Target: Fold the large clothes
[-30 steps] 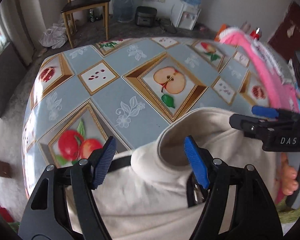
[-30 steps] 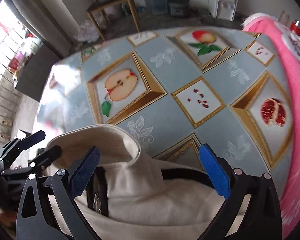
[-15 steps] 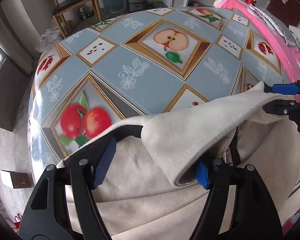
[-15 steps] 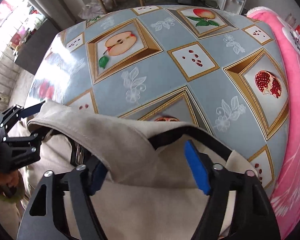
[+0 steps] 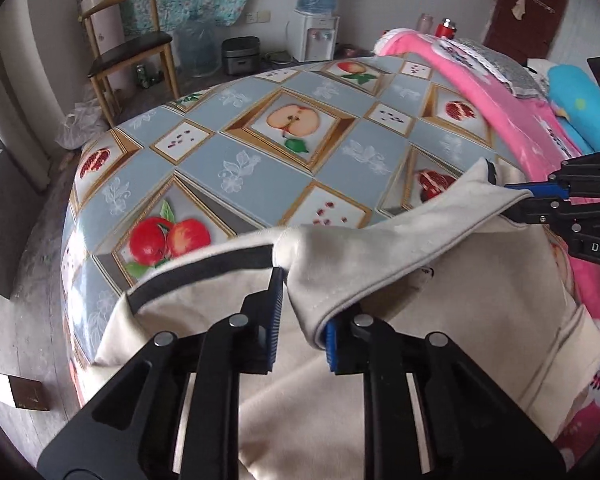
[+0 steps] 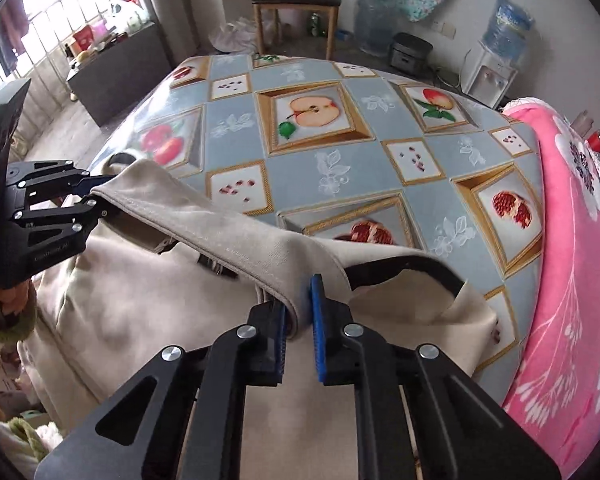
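The glossy tabletop (image 5: 260, 152), covered in a slick blue-grey oilcloth printed with gold-framed fruit panels, curves away beneath everything. Along its right side lies a plush pink floral blanket (image 6: 572, 264). On the near part of the tabletop spreads the large cream garment of thick matte cotton with black trim bands (image 5: 440, 320), its collar edge lifted into a taut, stitched ridge running between the two tools. The left gripper (image 5: 300, 312), black plastic with ribbed blue pads, has just been closing its fingers and they are clamped on one end of that collar fold. The right gripper (image 6: 300, 316), of the same make, has also just been closing, and its fingers pinch the other end of the fold.
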{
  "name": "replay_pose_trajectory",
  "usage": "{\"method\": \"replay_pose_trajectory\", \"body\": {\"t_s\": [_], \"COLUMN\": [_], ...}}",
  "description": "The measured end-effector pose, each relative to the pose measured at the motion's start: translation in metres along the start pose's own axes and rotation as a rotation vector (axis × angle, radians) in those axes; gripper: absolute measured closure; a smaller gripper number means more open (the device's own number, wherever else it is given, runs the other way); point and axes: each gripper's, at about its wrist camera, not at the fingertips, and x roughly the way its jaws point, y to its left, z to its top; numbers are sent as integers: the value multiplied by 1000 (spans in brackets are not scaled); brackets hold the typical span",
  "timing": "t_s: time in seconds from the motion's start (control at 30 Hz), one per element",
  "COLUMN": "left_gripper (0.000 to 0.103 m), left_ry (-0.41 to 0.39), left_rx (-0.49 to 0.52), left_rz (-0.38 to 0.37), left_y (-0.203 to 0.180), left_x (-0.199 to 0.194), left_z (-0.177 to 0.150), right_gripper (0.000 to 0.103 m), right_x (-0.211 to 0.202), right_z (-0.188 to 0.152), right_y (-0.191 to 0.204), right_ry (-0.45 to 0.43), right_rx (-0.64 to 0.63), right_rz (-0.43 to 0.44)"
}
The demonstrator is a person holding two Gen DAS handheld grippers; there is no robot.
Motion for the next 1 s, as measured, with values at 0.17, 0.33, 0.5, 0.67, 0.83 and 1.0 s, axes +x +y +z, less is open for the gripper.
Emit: {"method": "replay_pose_trajectory", "body": {"t_s": [0.17, 0.33, 0.5, 0.67, 0.83, 1.0], "left_gripper": [91, 85, 85, 86, 86, 86], "left_ry": [37, 53, -45, -93, -139, -68], "left_rx": [38, -22, -138, -285, -325, -275], "left_rz": [-40, -125, -295, -430, -496, -421], "left_y": [-12, -4, 11, 27, 27, 12], "left_x": [0, 1, -35, -42, -45, -23], "left_z": [-32, -50, -47, -19, 5, 10], "right_gripper": [92, 92, 92, 92, 92, 90], "right_x": [16, 42, 40, 43, 42, 41], "right_z": [-37, -53, -56, -58, -59, -60], "right_y": [15, 22, 18, 19, 18, 16], "right_ry": [42, 55, 53, 43, 37, 32], "right_rx": [-36, -73, -70, -67, -67, -69], "right_rz": [-12, -30, -14, -13, -12, 7]}}
